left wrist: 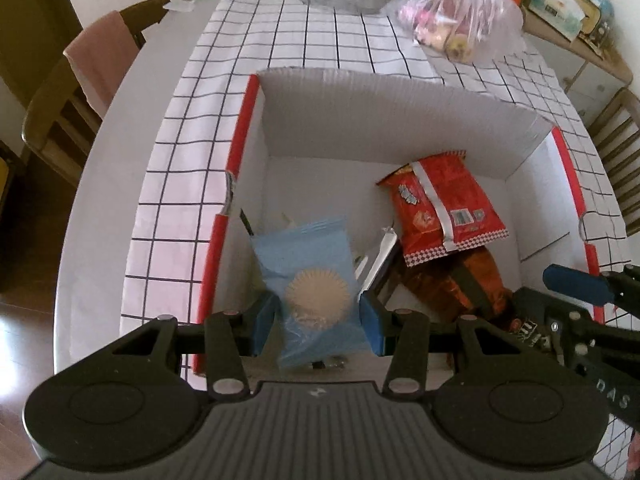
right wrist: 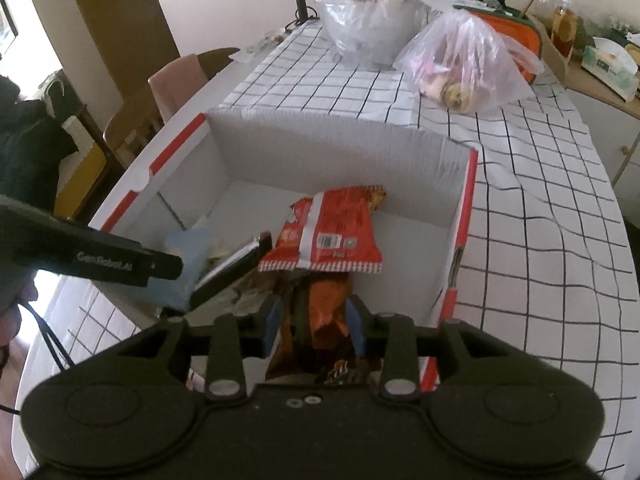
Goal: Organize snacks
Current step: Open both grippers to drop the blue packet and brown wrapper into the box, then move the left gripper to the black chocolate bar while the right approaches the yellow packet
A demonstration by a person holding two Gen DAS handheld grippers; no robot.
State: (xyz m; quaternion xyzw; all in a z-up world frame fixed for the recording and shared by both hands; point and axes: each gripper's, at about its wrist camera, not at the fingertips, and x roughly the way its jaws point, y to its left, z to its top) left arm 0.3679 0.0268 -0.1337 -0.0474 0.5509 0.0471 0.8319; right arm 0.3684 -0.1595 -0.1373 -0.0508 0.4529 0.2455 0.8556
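**Both packets over the box, drop pending**

I read this as the placing step: each hand has a snack down in the box (left wrist: 400,120) on the bench (left wrist: 304,52), and neither is let go for certain.

My left tongs (left wrist: 319,322) pinch a blue packet (left wrist: 316,280), the pads pressed into its sides around the round biscuit inside. The packet hangs between the tips, above the near-left part of the box floor, with some white wrappers just to its right. Next I must spread these tongs and let the packet fall flat, then lift straight out without catching the near wall.

My right tongs (right wrist: 314,326) have a brown packet (right wrist: 320,312) between the tips. The pads stand beside its folds, but I cannot tell whether they press it or have already slackened. Its far end seems to lie under a red packet (right wrist: 328,232), which rests beyond the tips on the box floor. Here the move is to open fully and draw back, minding that the brown packet does not drag the red one.

Past the box, two plastic bags (right wrist: 464,64) stand well apart from both tongs; I judge them the likely supply.
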